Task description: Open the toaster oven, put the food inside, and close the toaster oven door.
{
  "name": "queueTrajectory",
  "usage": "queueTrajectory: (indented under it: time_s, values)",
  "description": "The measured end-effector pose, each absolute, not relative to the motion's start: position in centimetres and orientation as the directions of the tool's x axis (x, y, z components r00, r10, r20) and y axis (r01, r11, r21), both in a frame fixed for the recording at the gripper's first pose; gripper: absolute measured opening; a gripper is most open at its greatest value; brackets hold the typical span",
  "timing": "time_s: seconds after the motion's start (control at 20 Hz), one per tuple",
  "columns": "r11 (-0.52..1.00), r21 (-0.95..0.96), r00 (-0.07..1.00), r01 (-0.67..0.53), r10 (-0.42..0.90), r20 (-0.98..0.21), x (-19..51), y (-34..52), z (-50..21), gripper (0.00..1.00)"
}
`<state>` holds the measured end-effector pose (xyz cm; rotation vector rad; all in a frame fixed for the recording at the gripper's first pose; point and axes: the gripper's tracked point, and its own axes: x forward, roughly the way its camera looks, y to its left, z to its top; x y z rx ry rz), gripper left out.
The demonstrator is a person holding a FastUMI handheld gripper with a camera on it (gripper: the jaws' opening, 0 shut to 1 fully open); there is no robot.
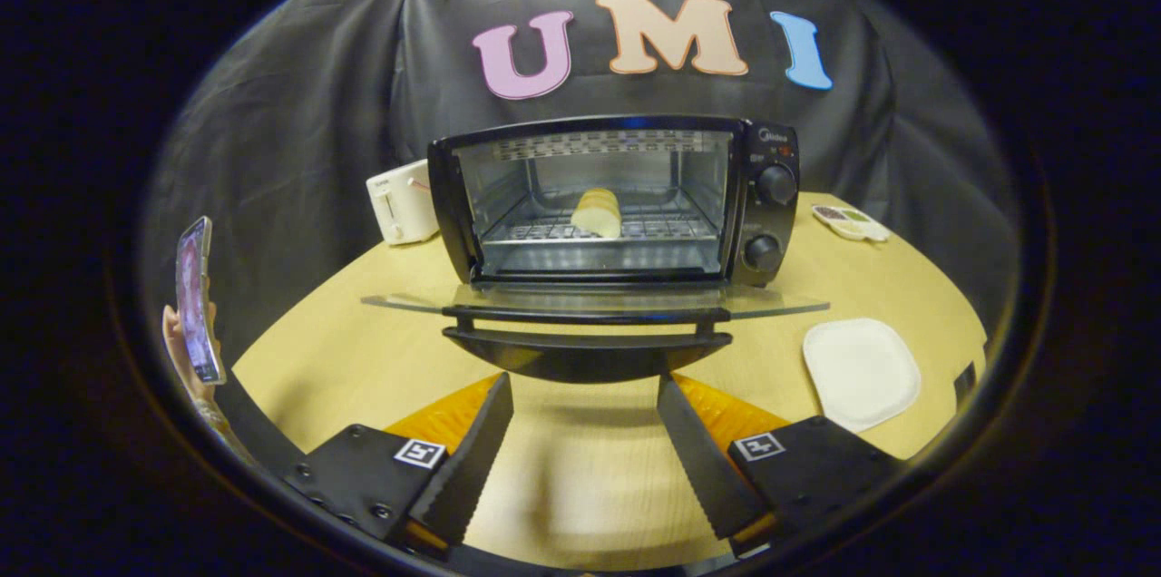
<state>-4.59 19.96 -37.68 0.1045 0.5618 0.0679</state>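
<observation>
The table (580, 468), pale wood, carries everything here. On it, beyond the jaws, stands the black oven (615, 200) with its glass door (594, 303) swung fully down and lying flat toward the camera. The door's dark handle (588, 350) sits just ahead of the fingertips and a little above them, apart from them. Inside the oven, on the wire rack (544, 232), lies the food (597, 212), a pale bread roll, near the middle of the chamber and well beyond the jaws. Two round knobs (771, 216) sit one above the other on the oven's right panel.

The gripper (586, 396) hangs low over the table with its jaws spread wide, holding nothing and touching nothing. Bare table shows between the two dark serrated fingers (476, 450).

To the right of the jaws lies a white square plate (862, 371), with nothing on it. Behind the oven's left side stands a white toaster (402, 200), close to the oven. Far right, near the table's back edge, is a small white tray (850, 221) with something greenish in it, too small to tell what.

At the left, off the table's edge, a hand (177, 350) holds up a phone (198, 300).
</observation>
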Motion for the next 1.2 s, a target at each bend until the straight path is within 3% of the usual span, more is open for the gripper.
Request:
queueTrajectory:
  time_s: [0.45,0.95,1.2]
  values:
    - [0.994,0.107,0.912,-0.036,0.077,-0.402,3.2,19.9,-31.9,0.99]
    - [0.99,0.137,0.919,0.032,0.025,-0.393,10.6,17.5,-31.9,0.99]
    - [0.991,0.132,0.923,0.026,0.027,-0.383,10.8,17.2,-31.6,0.99]
